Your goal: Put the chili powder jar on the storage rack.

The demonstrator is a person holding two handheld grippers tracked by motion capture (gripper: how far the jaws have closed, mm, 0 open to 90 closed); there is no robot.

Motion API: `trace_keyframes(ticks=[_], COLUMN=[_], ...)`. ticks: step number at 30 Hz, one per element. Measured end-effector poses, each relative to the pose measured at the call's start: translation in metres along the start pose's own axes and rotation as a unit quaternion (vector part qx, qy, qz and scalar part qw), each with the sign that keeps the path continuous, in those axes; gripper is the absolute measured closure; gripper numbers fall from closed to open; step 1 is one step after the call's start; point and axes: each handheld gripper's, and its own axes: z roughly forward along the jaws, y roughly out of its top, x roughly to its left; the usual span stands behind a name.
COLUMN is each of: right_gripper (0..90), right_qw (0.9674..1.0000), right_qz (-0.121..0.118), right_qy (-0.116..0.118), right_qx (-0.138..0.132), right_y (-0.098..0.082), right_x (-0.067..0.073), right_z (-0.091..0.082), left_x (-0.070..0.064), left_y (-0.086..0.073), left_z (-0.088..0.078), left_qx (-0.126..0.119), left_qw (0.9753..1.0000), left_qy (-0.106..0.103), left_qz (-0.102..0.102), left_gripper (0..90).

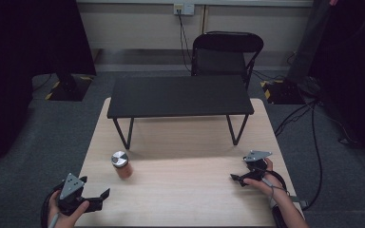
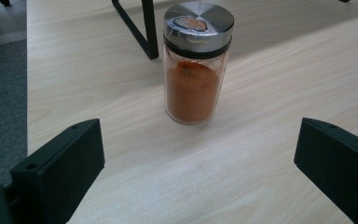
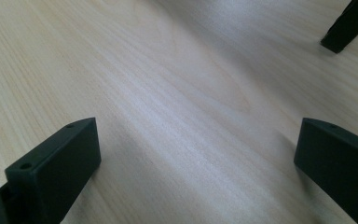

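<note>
Where carpet [image 1: 38, 142] surrounds, table [image 1: 190, 190] stands.

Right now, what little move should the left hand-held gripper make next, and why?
Probably ease the left hand-held gripper straight forward toward the spice jar. Its jaws stand wide open with nothing between them, and the jar of orange powder stands upright on the wooden table just ahead, centred between them, so a short push should bring them around the jar.

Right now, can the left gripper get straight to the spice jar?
Probably yes: the left gripper stands open facing the spice jar, with bare wooden table between them.
</note>
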Motion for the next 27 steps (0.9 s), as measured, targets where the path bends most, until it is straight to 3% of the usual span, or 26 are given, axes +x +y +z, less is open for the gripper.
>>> trace_keyframes(ticks=[21,27], right_gripper=[0.0,0.0], right_qw=[1.0,1.0], right_qz=[0.003,0.003], right_qy=[-0.003,-0.003], right_qx=[-0.003,-0.003], right_y=[-0.0011,-0.0011], right_x=[0.0018,0.0021], right_z=[0.0004,0.0007], left_x=[0.0026,0.0017], left_y=[-0.0015,0.0054], left_z=[-0.002,0.0043], left_qx=[-0.001,0.0], left_qw=[0.9999,0.9999], left_qy=[-0.005,-0.01], left_qz=[-0.014,-0.006], left_gripper=[0.9,0.9])
